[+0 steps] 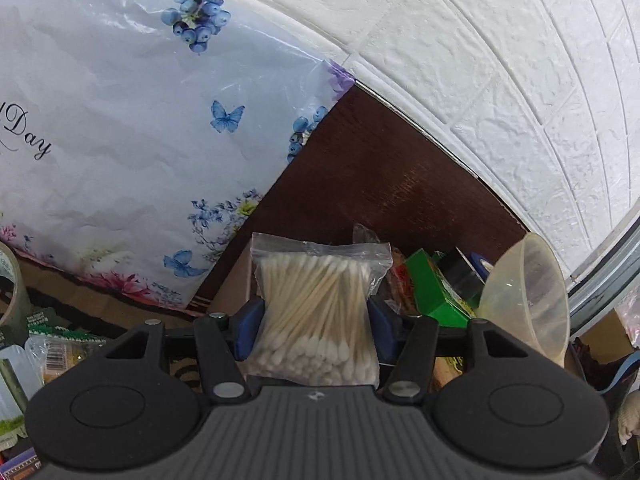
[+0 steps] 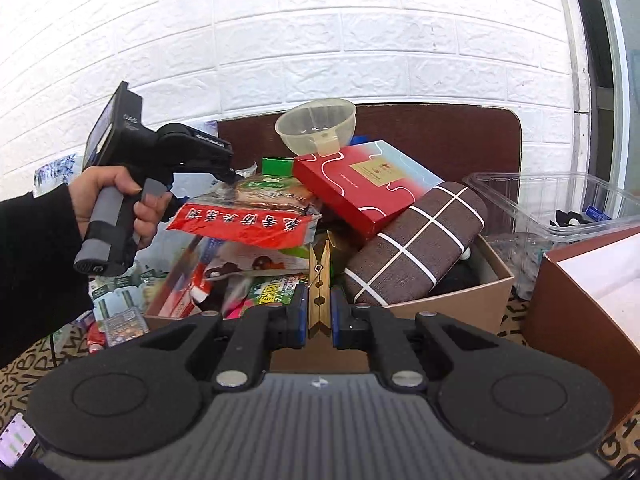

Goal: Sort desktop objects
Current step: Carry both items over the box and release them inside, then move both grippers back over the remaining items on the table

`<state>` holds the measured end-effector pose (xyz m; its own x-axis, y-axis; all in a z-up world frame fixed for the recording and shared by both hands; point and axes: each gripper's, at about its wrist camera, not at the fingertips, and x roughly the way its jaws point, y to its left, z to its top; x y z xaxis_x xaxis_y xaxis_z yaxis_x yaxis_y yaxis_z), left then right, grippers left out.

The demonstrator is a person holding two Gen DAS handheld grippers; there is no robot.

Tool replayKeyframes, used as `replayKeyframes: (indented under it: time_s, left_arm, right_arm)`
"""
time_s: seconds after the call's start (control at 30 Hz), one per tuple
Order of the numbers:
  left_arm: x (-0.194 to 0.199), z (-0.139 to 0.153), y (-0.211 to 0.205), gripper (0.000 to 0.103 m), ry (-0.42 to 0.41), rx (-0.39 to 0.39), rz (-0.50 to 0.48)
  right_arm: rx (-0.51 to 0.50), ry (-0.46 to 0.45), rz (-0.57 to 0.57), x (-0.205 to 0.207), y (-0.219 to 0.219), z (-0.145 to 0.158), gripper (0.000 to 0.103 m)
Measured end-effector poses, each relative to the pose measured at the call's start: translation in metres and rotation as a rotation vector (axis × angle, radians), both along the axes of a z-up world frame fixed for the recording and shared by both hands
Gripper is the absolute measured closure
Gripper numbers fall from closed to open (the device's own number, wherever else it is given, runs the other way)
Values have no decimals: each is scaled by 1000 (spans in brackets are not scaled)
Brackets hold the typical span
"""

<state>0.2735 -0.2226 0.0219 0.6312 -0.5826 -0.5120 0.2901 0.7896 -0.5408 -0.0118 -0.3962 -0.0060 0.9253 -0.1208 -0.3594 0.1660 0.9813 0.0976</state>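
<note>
A clear zip bag of cotton swabs [image 1: 320, 292] stands upright between the blue pads of my left gripper [image 1: 316, 320], which is shut on its sides. In the right wrist view a wooden clothespin [image 2: 319, 280] points forward, pinched by my right gripper [image 2: 319, 314], which is shut on it above an open cardboard box [image 2: 460, 304]. In that same view a hand holds the left gripper [image 2: 224, 168] at the left, over a red snack packet [image 2: 244, 224] on the pile.
The cardboard box holds a red gift box [image 2: 360, 184], a brown checked pouch [image 2: 416, 240] and packets. A clear plastic bowl [image 1: 528, 296] and green box [image 1: 432, 292] lie ahead of the left gripper. A floral bag [image 1: 140, 140] stands left; a clear tub [image 2: 560, 204] right.
</note>
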Motion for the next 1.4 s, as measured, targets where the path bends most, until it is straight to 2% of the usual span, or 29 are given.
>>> replayKeyframes:
  time_s: [0.13,0.2,0.3,0.37,0.43,0.57,0.77,0.87,1.0,1.17,1.27,1.33,1.4]
  left_arm:
    - [-10,0,-9,44,9,-10,-104]
    - [-9,-2,-13,40,-2,-5,-95]
    - [-4,-6,-7,36,38,-39,-82]
    - [-5,-5,-3,31,35,-25,-70]
    - [-7,-2,1,28,18,-7,-59]
    - [-11,5,8,23,-16,-41,-83]
    - [-21,17,9,18,-68,-22,-107]
    - [-25,19,13,16,-76,-21,-116]
    - [-35,23,19,7,-101,-24,-141]
    - [-56,24,29,6,-129,-31,-169]
    - [-68,23,33,6,-134,-30,-189]
    - [-78,20,37,6,-140,-26,-200]
    - [-89,17,41,5,-148,-24,-202]
  right_arm:
    - [-7,5,13,7,3,1,94]
    - [-6,9,20,10,6,1,94]
    - [-22,11,42,11,12,1,94]
    - [-31,17,41,11,12,0,94]
    - [-20,26,27,13,9,-1,94]
    - [-15,24,34,16,7,-3,94]
    - [-99,58,-41,32,3,-6,94]
    - [-91,61,-31,40,-5,-9,94]
    - [-140,52,-28,46,1,-10,94]
    - [-171,44,-39,41,7,-13,93]
    - [-208,43,-46,38,11,-14,88]
    - [-231,39,-69,34,12,-15,74]
    - [-213,41,-78,29,10,-15,69]
